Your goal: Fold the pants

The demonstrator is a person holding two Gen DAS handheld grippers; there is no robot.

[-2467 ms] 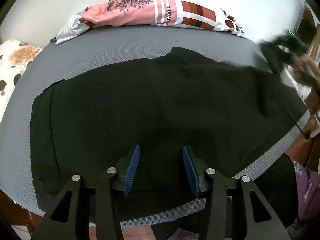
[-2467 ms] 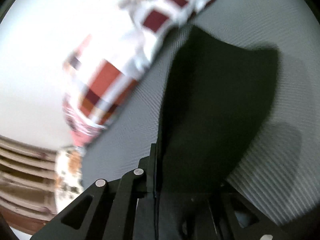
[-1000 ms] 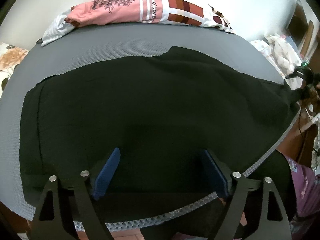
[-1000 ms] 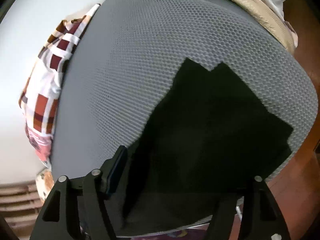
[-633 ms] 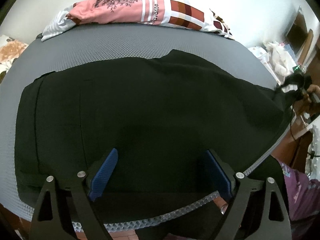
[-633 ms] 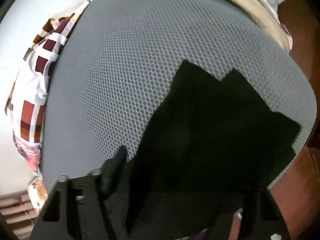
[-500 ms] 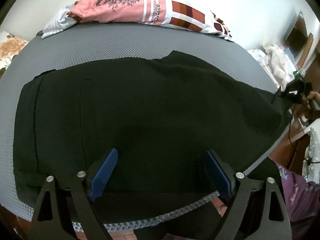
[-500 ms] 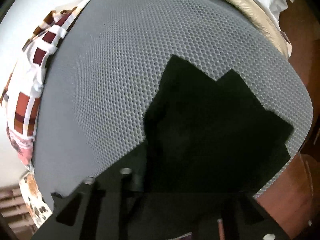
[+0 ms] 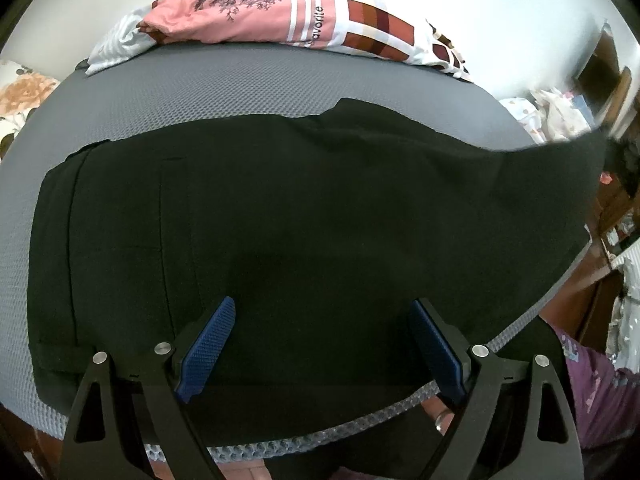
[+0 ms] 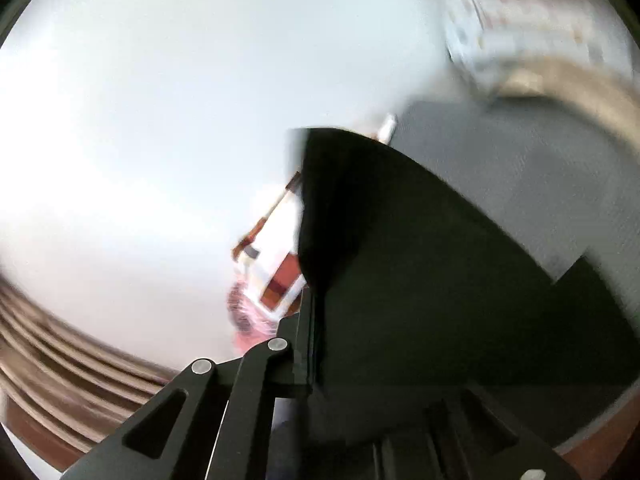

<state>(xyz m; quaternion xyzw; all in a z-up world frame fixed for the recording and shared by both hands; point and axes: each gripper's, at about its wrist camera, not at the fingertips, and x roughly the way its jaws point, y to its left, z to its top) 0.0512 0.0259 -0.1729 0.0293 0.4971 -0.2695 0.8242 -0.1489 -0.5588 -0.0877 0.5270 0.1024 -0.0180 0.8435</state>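
Left claw (image 9: 322,340) hangs above the near edge of the black pants (image 9: 300,220), its blue pads (image 9: 208,344) wide apart with nothing pressed between them. From its camera the pants lie spread flat across the grey mesh mattress (image 9: 240,84), the waistband toward the left side. At the far side of the mattress, a heap of pink and checked bedding (image 9: 288,12) is piled against the white wall. Toward the right, the leg end of the pants rises off the mattress. Right claw (image 10: 314,340) is clamped together on this lifted cloth, in a blurred view.
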